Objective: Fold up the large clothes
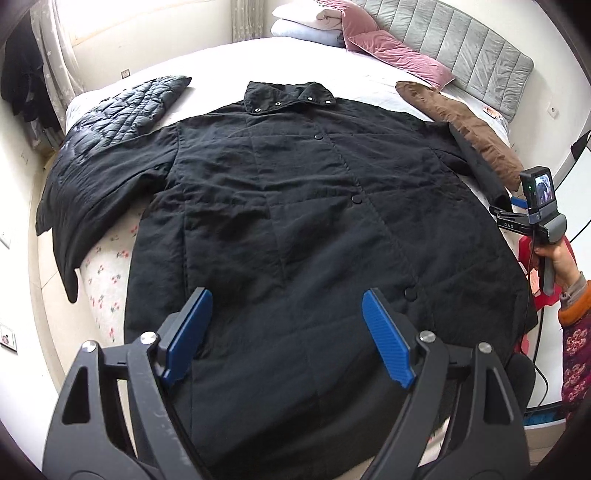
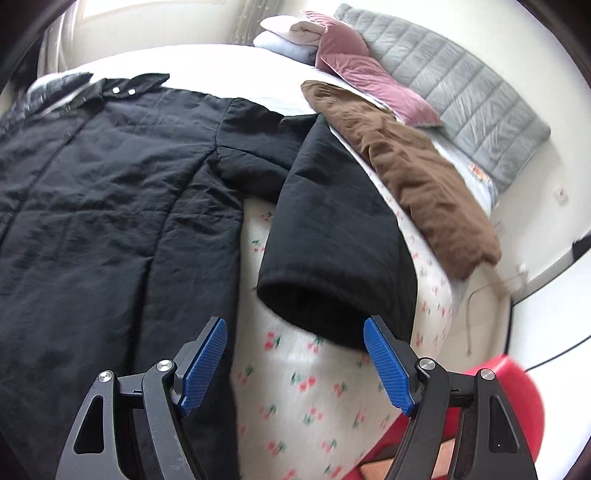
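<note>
A large black coat (image 1: 295, 206) lies flat and buttoned on the bed, collar at the far end, both sleeves spread out. My left gripper (image 1: 286, 301) is open and empty above the coat's lower hem. My right gripper (image 2: 295, 332) is open and empty just in front of the cuff of the coat's right sleeve (image 2: 332, 258), which lies over the bed's right edge. The coat's body (image 2: 92, 206) fills the left of the right wrist view. The right gripper tool (image 1: 535, 218) shows at the right edge of the left wrist view, beside that sleeve.
A brown garment (image 1: 465, 125) (image 2: 413, 177) lies at the bed's right side. A dark quilted jacket (image 1: 125, 107) lies far left. Pink pillows (image 1: 391, 51), folded bedding (image 1: 306, 22) and a grey headboard (image 1: 472, 55) are at the far end. A red stool (image 2: 498, 406) stands by the bed.
</note>
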`<state>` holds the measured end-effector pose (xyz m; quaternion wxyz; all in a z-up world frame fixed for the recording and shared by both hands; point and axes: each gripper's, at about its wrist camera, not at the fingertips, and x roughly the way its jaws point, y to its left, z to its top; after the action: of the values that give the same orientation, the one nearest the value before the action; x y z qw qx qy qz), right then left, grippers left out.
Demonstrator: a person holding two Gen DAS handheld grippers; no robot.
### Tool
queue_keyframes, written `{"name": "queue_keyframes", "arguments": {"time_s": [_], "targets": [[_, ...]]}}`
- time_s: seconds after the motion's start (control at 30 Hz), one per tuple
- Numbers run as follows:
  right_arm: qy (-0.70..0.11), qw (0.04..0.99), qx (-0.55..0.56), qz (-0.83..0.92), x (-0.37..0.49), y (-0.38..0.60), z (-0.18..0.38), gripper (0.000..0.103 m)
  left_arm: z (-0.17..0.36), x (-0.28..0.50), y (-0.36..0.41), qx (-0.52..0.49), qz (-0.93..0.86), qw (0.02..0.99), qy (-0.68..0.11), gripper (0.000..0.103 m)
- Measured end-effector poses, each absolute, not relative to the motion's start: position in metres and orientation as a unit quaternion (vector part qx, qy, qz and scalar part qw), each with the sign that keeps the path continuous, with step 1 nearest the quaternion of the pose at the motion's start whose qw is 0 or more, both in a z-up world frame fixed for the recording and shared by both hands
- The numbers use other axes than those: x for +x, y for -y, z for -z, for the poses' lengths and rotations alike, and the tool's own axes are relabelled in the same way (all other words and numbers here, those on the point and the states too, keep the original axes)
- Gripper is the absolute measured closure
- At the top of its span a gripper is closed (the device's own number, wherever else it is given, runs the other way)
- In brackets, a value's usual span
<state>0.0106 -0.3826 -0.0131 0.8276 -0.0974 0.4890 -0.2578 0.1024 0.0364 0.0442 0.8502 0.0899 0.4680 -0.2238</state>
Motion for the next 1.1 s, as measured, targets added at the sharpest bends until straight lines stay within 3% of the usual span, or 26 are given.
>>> {"name": "queue_keyframes", "arguments": {"time_s": [0.1, 0.3, 0.47, 0.63, 0.7, 0.8, 1.1], "targets": [[-0.482, 0.825, -0.134, 0.265, 0.022, 0.394, 0.007, 0.094, -0.038, 0.113, -0.028, 0.087, 0.232, 0.847, -0.47, 0.019], [-0.422, 0.815, -0.131, 0.375, 0.039, 0.474, -0.075, 0.097, -0.026, 0.134, -0.022, 0.073, 0.24, 0.847, -0.468, 0.019], [-0.42, 0.767, -0.119, 0.471, 0.059, 0.563, -0.111, 0.097, -0.026, 0.147, -0.031, 0.062, 0.219, 0.862, -0.453, 0.019], [-0.445, 0.688, -0.13, 0.559, 0.076, 0.621, -0.105, 0.09, -0.031, 0.157, -0.054, 0.036, 0.195, 0.867, -0.458, 0.019], [-0.429, 0.666, -0.126, 0.597, 0.074, 0.626, -0.108, 0.078, -0.034, 0.158, -0.064, 0.035, 0.188, 0.87, -0.455, 0.019], [-0.409, 0.728, -0.061, 0.547, 0.067, 0.603, -0.118, 0.041, -0.039, 0.16, -0.089, 0.037, 0.167, 0.879, -0.446, 0.019], [-0.447, 0.833, 0.026, 0.326, 0.102, 0.486, -0.105, 0.032, -0.028, 0.188, -0.219, -0.101, 0.078, 0.877, -0.463, 0.019]]}}
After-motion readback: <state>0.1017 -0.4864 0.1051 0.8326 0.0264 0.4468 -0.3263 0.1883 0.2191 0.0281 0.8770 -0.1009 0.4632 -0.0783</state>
